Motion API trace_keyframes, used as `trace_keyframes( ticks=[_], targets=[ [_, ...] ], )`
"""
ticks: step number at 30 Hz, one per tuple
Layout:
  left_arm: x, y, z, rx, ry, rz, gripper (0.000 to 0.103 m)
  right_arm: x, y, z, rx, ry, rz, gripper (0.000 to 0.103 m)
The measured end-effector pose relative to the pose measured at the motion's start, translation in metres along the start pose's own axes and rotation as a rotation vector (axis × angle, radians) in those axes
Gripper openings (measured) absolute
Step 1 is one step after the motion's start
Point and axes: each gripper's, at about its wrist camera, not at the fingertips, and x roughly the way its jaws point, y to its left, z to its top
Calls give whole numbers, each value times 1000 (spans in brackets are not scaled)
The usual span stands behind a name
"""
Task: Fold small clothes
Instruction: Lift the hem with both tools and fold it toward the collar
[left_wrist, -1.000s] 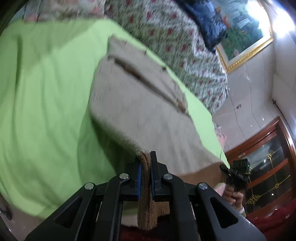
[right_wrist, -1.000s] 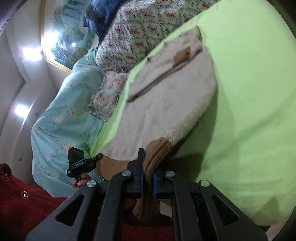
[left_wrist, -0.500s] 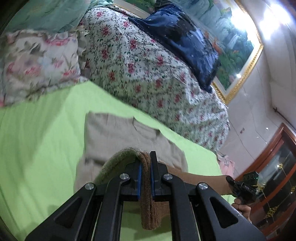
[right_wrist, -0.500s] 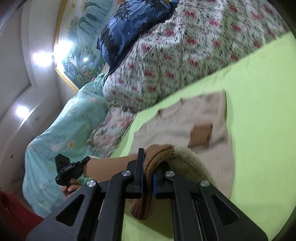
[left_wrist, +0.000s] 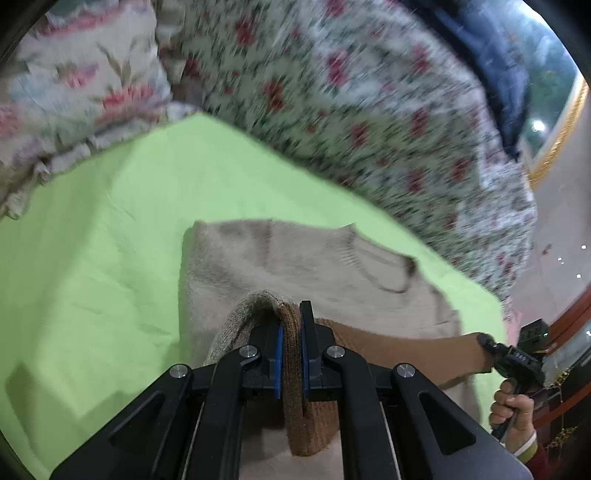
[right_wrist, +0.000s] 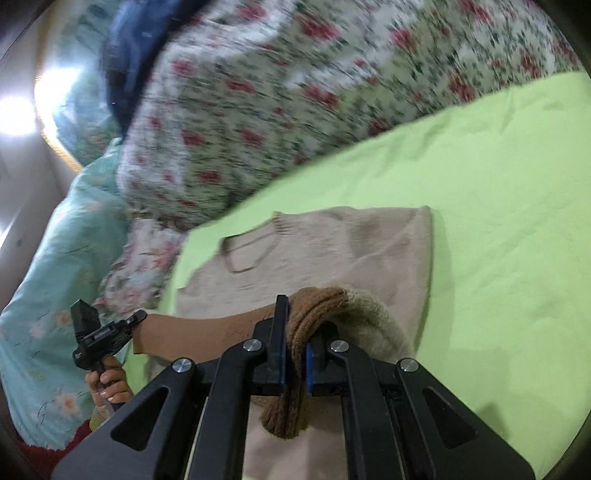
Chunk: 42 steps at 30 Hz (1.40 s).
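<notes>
Clamped narrow on the brown ribbed hem of a beige sweater: left gripper, at six o'clock in its own view. Same story on the other side, right gripper pinched shut on the brown band at the opposite corner. Hem lifted and stretched between the two, hanging over the lower body of the garment, itself spread flat on a green sheet with the neckline farthest away, toward twelve to one o'clock. Judged step: the bottom-to-top fold, hem half carried over. Next move likely calls for bringing both corners forward together, level, laying the hem near the collar, then letting go; uneven travel would skew the fold. Visible only from the left: the other hand at four o'clock, plus a dark wooden cabinet beyond. Visible only from the right: a turquoise quilt at nine o'clock and a bright lamp past it. Farthest in both, blurred: a flowered blanket and a dark blue pillow.
</notes>
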Motion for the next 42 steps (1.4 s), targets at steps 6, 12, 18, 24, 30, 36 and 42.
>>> trace_keyframes(
  ticks=[6,12,18,24,30,36,42],
  targets=[
    [38,14,-11,-7,85,-23,13,30,-26,-2,92,74,-72,18],
    [-8,-19,-64,84,55,-60,80,-29,-5,-34,26,-112,-128,61],
    [16,-63,-91,163,170,-87,81,5,57,-80,-242,103,-10,61],
    [60,-76,-49,268,224,-2,83,64,59,-63,-358,280,-114,61],
    [80,-29,30,61,174,37,77,51,11,18,-128,26,-222,61],
    [35,-4,29,1,66,61,76,-2,-12,12,12,-124,-285,64],
    [-10,-7,-48,-16,73,11,76,-28,15,-55,8,-112,-213,64]
  ],
)
